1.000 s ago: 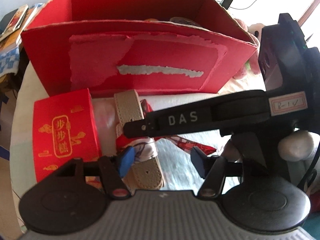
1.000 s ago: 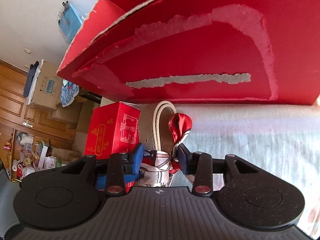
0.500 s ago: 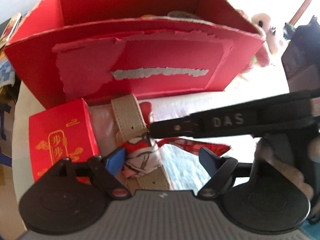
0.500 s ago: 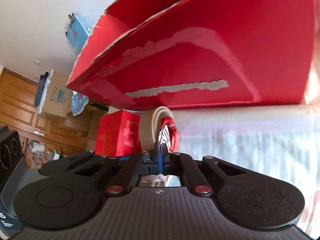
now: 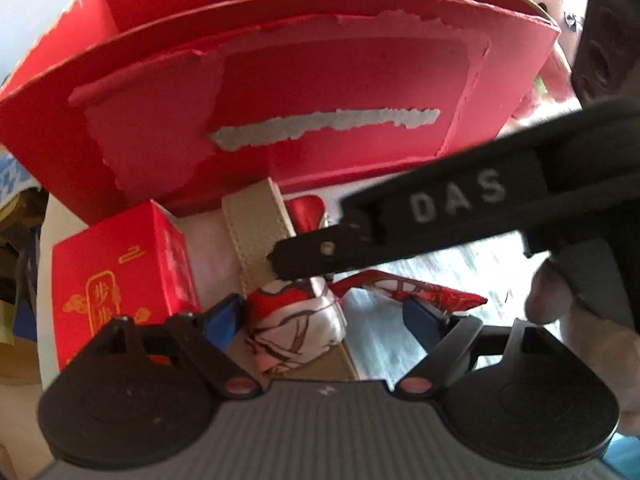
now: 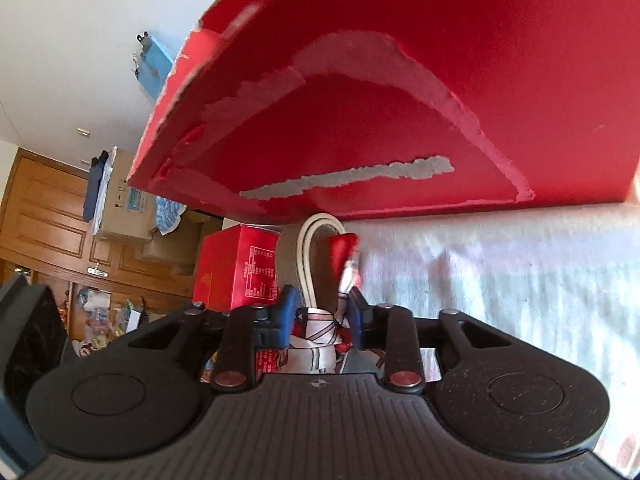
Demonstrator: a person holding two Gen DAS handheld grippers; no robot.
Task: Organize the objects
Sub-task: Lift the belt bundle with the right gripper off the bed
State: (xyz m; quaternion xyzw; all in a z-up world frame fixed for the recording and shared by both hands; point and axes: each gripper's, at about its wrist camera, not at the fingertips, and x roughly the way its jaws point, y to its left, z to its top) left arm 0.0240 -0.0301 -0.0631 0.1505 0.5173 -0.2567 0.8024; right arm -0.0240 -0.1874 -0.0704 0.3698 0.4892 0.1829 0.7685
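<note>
Watched this one from across the room. The left tongs [image 5: 322,316] were spread wide and had hold of nothing, hanging low with the knotted red-and-white scarf [image 5: 294,328] between their blue pads. The right tongs [image 6: 321,314] came in across them from the right, a person's finger [image 5: 548,296] on the handle. Their pads sat close on either side of that knot. It looked like a pinch, but from that angle I honestly couldn't tell if they were squeezing.

The scarf was tied round a beige strap [image 5: 256,232] that ran away from both tongs. A small red box [image 5: 120,280] stood just left of the strap, and the big torn red carton [image 5: 320,80] stood right beyond it.

Progress-wise I'd call it early. The scarf, strap and little box were all outside the carton, so the actual putting away was left to do.

It was all on a white cloth-covered surface [image 6: 500,280]. Far off past the right tongs were wooden doors [image 6: 40,220] and a stacked cardboard box [image 6: 128,204].
</note>
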